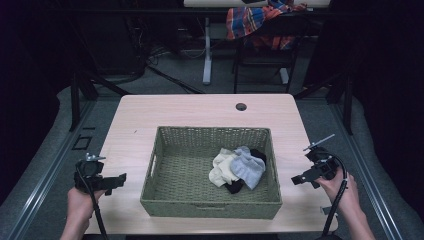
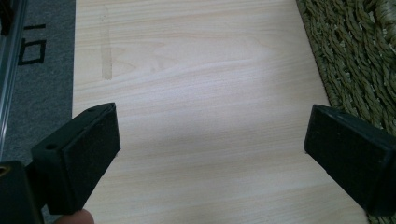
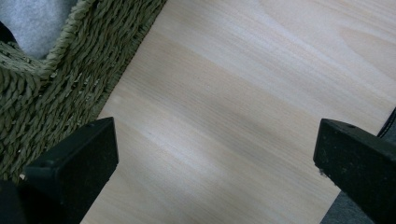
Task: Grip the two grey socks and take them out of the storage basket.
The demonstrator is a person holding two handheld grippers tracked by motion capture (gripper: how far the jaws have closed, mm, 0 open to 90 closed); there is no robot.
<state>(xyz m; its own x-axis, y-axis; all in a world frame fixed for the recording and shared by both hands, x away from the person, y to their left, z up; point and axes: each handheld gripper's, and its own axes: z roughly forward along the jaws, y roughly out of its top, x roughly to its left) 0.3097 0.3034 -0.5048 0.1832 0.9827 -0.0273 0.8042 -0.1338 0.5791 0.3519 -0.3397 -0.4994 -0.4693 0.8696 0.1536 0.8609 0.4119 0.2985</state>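
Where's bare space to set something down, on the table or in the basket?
Free: the table strip behind the basket, apart from the cable hole; the basket's left half of the floor. Narrow strips run beside either wall, where the left tool and right tool hover. Crowded: the basket's right side, under the socks.

I'm seeing a dim high view, its edges sinking into black. Soft glare is spreading across the pale table, and my close jaws are showing slightly blurred.
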